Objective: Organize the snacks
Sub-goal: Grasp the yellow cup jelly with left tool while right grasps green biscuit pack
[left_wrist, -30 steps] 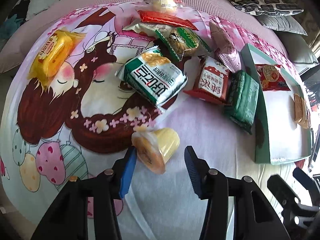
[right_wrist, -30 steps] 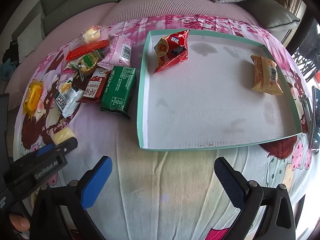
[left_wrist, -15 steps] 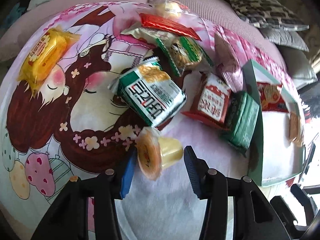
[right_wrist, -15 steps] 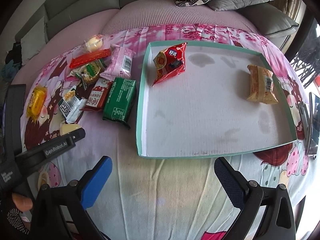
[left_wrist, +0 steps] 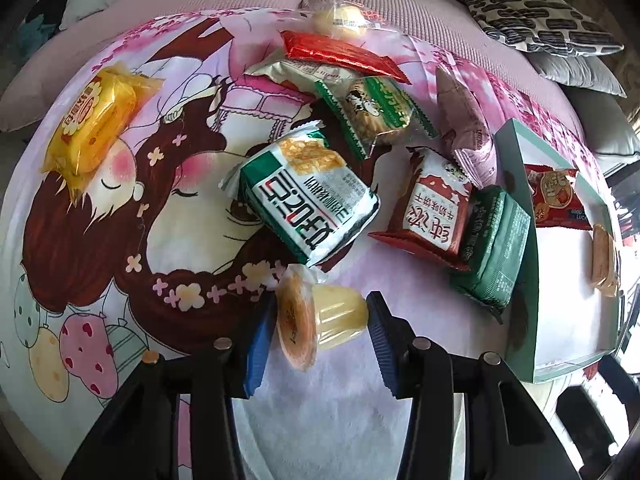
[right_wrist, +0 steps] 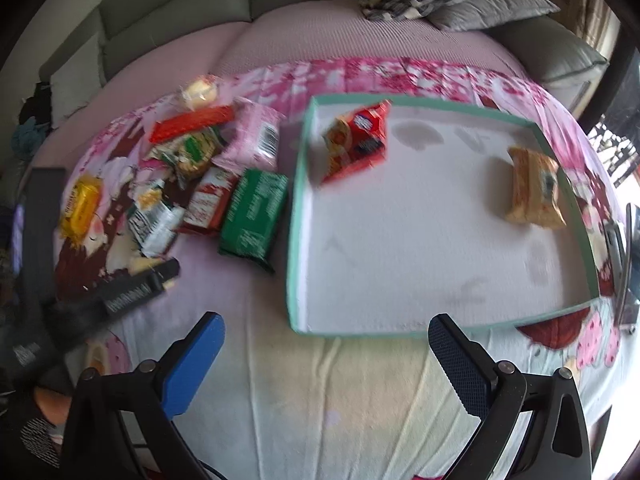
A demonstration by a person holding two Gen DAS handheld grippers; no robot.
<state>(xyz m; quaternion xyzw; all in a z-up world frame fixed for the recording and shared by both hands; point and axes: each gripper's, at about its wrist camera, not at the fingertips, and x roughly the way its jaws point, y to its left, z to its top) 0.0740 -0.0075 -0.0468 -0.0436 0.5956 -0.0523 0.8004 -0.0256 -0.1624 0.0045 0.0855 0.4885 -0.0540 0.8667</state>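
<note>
1. The left tongs (left_wrist: 320,326) straddle a jelly cup (left_wrist: 320,322) lying on its side on the cartoon-print sheet (left_wrist: 120,240); their pads sit just beside it, whether touching I cannot tell.
2. The right tongs (right_wrist: 326,356) hang spread wide before the green-rimmed tray (right_wrist: 294,240), gripping nothing.
3. A green packet (right_wrist: 254,214) lies just beside the tray.

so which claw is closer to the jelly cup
Left. The left claw straddles the jelly cup, fingers either side; the right claw hovers open near the box.
</note>
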